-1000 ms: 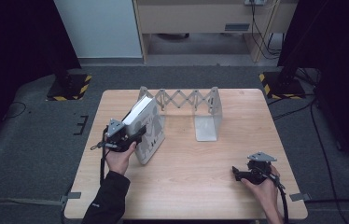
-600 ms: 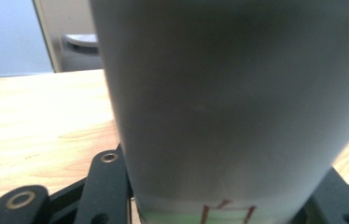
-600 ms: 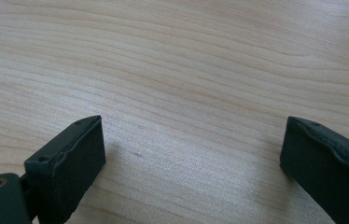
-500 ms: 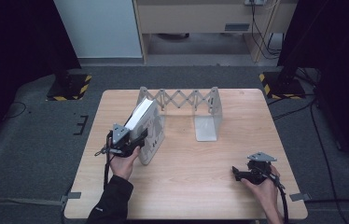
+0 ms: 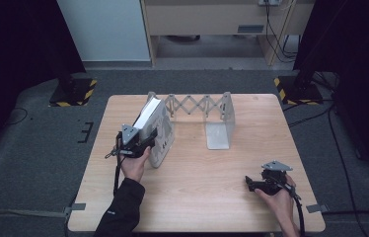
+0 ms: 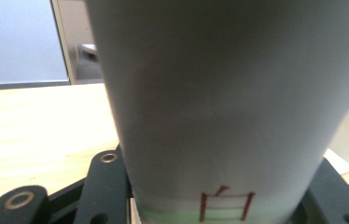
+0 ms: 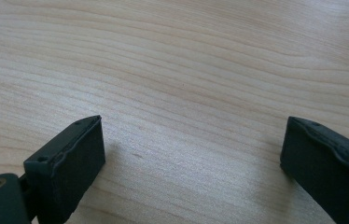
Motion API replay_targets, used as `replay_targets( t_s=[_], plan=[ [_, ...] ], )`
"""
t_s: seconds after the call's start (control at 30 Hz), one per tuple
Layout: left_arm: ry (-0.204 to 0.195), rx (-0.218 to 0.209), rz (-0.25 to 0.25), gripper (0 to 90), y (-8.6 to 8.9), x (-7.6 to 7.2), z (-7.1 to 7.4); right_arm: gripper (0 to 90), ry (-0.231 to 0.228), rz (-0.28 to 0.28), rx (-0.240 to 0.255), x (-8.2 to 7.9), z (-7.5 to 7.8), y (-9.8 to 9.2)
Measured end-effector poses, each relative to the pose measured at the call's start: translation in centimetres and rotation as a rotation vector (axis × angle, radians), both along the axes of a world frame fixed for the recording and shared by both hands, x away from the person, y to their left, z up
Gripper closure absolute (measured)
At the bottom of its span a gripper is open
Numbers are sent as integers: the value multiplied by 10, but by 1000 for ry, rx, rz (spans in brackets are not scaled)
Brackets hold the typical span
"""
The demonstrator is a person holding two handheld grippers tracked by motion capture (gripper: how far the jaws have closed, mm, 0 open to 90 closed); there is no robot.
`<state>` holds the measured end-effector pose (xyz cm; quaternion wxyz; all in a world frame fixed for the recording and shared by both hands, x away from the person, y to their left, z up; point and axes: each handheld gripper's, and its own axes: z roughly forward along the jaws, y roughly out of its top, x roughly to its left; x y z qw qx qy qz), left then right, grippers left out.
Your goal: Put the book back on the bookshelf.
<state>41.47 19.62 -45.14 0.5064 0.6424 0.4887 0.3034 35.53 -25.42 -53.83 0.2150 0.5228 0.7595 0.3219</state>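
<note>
Book (image 5: 148, 114) lower since, probably clamped, left gripper (image 5: 143, 143).

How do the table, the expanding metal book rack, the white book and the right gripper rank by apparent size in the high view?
1. table
2. expanding metal book rack
3. white book
4. right gripper, though it looks close to the book

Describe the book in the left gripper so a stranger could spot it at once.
On the wooden table, find the grey expanding book rack at the far edge. At its left end the left gripper clamps a white book, tilted against the rack's left end plate. It is the one white, thick block there; the rack's plates are thin grey metal.
</note>
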Motion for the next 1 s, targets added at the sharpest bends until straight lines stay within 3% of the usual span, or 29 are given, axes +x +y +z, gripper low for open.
replay_targets(
  t_s=[0.33, 0.53, 0.67, 0.73, 0.77, 0.83, 0.9, 1.0],
  plan=[
    [-2, -21, 6, 506, -3, 13, -2, 66, -6, -2, -1, 0, 0, 0],
    [5, 9, -21, 489, -4, 9, -2, 66, -6, -2, -1, 1, 0, 0],
    [34, -1, -36, 456, -6, 6, -5, 66, -4, -4, 0, 1, 0, 0],
    [95, 30, -42, 438, -7, 5, -12, 66, -6, -2, -1, 1, 0, 0],
    [105, 40, -46, 435, -8, 4, -14, 66, -6, -2, -2, 1, 0, 0],
    [91, 20, -51, 437, -8, 2, -19, 66, -6, -2, -2, 1, 0, 0],
    [88, 34, -48, 459, -6, 0, -23, 66, -6, -2, -1, 1, 0, 0],
    [81, 2, -55, 483, -4, -1, -27, 66, -6, -2, -2, 1, 0, 0]
  ],
)
